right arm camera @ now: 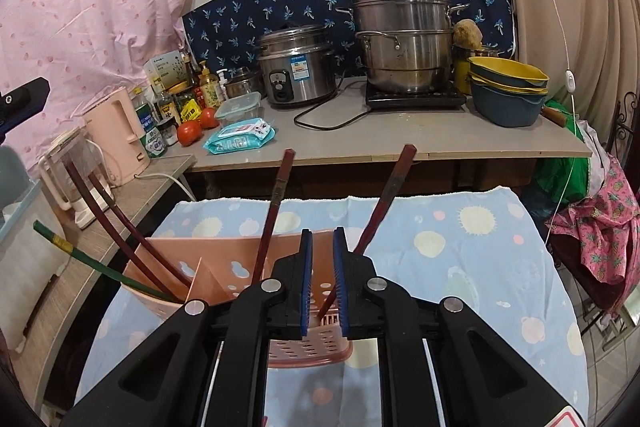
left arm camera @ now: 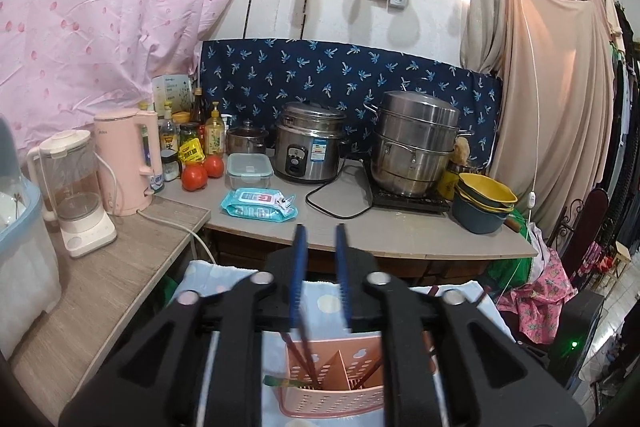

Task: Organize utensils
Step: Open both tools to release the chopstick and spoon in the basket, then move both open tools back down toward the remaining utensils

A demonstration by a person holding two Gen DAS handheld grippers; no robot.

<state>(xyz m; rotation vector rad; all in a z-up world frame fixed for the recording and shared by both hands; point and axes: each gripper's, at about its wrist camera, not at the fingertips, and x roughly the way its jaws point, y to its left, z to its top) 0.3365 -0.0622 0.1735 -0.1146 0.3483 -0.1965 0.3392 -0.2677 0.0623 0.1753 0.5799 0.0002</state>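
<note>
A pink slotted utensil caddy [right arm camera: 224, 255] stands on a light blue patterned cloth [right arm camera: 460, 247]. Two dark red chopsticks [right arm camera: 100, 207] and a green one [right arm camera: 72, 251] lean out of its left compartment. Another red chopstick [right arm camera: 276, 195] rises from the middle. A further red chopstick [right arm camera: 390, 191] leans right, passing behind the right finger of my right gripper [right arm camera: 323, 233]. That gripper hovers over the caddy with a narrow gap between its blue pads, pressing on nothing. My left gripper [left arm camera: 320, 233] is open and empty above the same caddy [left arm camera: 332, 393].
Behind the cloth runs a counter [left arm camera: 400, 227] with a rice cooker [left arm camera: 310, 147], a steel steamer pot [left arm camera: 416, 143], stacked bowls [left arm camera: 484, 203], a wipes pack [left arm camera: 258, 203], tomatoes [left arm camera: 195, 175], bottles, a pink kettle [left arm camera: 126, 163] and a blender [left arm camera: 76, 187]. Clothes hang at the right.
</note>
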